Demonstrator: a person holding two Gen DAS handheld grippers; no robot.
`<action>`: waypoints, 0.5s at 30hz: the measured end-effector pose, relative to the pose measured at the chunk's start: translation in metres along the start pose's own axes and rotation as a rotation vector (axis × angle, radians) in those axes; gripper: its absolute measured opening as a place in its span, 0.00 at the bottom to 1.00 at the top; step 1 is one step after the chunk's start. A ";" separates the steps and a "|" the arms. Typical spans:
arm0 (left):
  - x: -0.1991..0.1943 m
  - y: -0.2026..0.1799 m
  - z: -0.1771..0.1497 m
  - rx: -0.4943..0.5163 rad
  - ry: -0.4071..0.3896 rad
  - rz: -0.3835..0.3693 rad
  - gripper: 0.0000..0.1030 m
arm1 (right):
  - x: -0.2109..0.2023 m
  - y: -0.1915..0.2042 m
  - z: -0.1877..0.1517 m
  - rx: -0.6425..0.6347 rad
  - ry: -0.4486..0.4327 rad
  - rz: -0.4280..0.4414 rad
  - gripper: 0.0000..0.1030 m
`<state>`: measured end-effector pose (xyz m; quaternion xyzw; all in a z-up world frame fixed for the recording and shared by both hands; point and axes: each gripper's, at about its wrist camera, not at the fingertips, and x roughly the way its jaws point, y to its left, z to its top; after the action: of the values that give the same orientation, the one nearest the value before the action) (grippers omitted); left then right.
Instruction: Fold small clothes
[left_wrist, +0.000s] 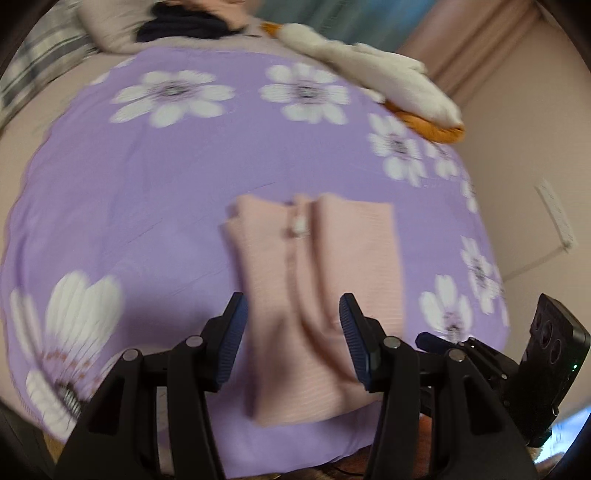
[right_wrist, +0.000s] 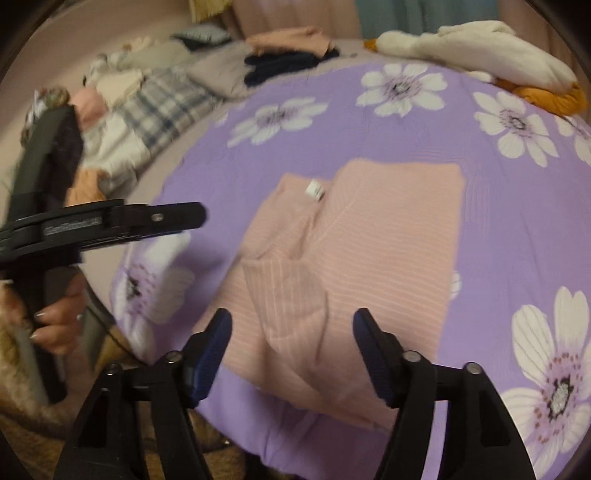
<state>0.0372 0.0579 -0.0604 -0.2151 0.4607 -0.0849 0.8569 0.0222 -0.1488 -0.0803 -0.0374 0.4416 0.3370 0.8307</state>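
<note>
A pink ribbed garment (left_wrist: 317, 280) lies partly folded on the purple flowered bedspread (left_wrist: 147, 192), its two sides laid in toward the middle and a small white label (left_wrist: 299, 225) near the collar. My left gripper (left_wrist: 291, 306) hovers over the garment's near end, jaws apart, nothing pinched. In the right wrist view the same garment (right_wrist: 376, 236) spreads ahead with a folded sleeve (right_wrist: 291, 291) on top. My right gripper (right_wrist: 291, 317) stands open just above that sleeve. The left gripper (right_wrist: 197, 218) shows at the left, held by a hand (right_wrist: 59, 325).
A white and orange plush toy (right_wrist: 472, 51) lies along the far right edge of the bed. Heaped clothes and a plaid cloth (right_wrist: 155, 99) fill the far left, with dark folded items (right_wrist: 284, 62) behind. A wall with a socket plate (left_wrist: 557, 218) is to the right.
</note>
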 end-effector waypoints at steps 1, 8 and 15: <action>0.006 -0.007 0.006 0.018 0.013 -0.039 0.50 | -0.007 -0.004 -0.001 0.019 -0.018 -0.001 0.67; 0.082 -0.044 0.014 0.111 0.236 -0.113 0.50 | -0.018 -0.040 -0.010 0.157 -0.047 -0.094 0.67; 0.119 -0.037 -0.006 0.116 0.330 -0.016 0.46 | -0.019 -0.061 -0.022 0.236 -0.028 -0.129 0.67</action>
<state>0.1010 -0.0183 -0.1365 -0.1520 0.5876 -0.1525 0.7800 0.0356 -0.2135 -0.0939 0.0372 0.4634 0.2291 0.8552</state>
